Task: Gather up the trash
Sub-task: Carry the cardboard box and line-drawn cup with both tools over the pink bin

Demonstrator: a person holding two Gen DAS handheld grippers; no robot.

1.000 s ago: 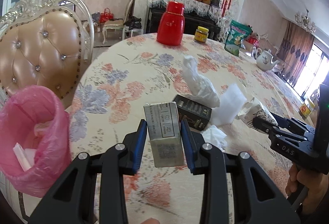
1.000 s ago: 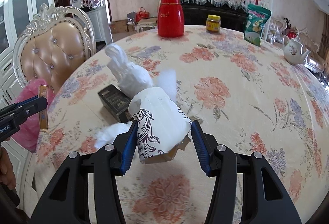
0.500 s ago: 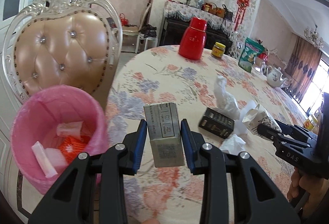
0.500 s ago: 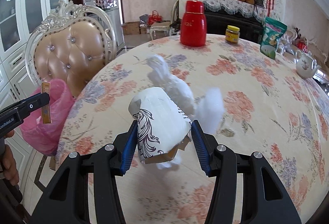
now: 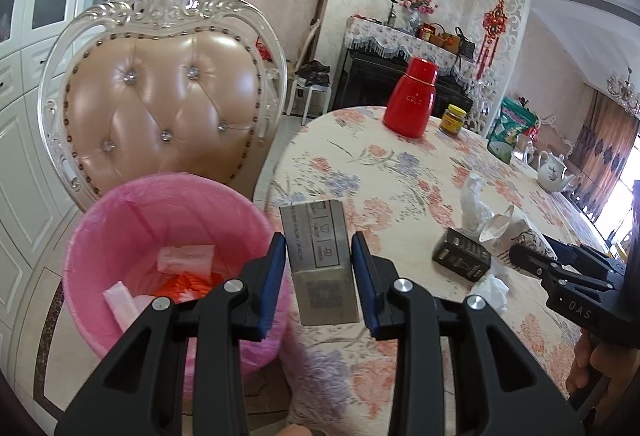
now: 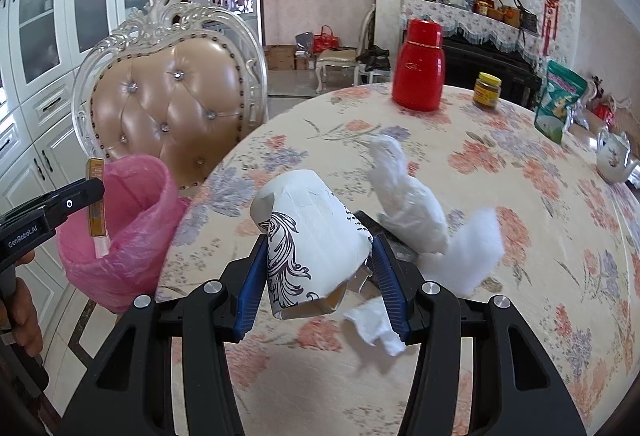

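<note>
Floral bench [image 6: 500, 196] | left gripper [image 5: 319, 278] jaws clamp small box [image 5: 320, 264], bin [image 5: 120, 204] at 9 o'clock: early release misses | right gripper [image 6: 318, 286] jaws pinch crushed cup [image 6: 308, 248]: may slip.

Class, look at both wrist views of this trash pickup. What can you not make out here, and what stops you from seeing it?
- Print on the small box in the left gripper: too small, blurred.
- Bottom of the pink-lined bin: left wrist view, covered by trash and gripper fingers.
- Black box: right wrist view, mostly hidden behind the paper cup in the right gripper and the white bag.
</note>
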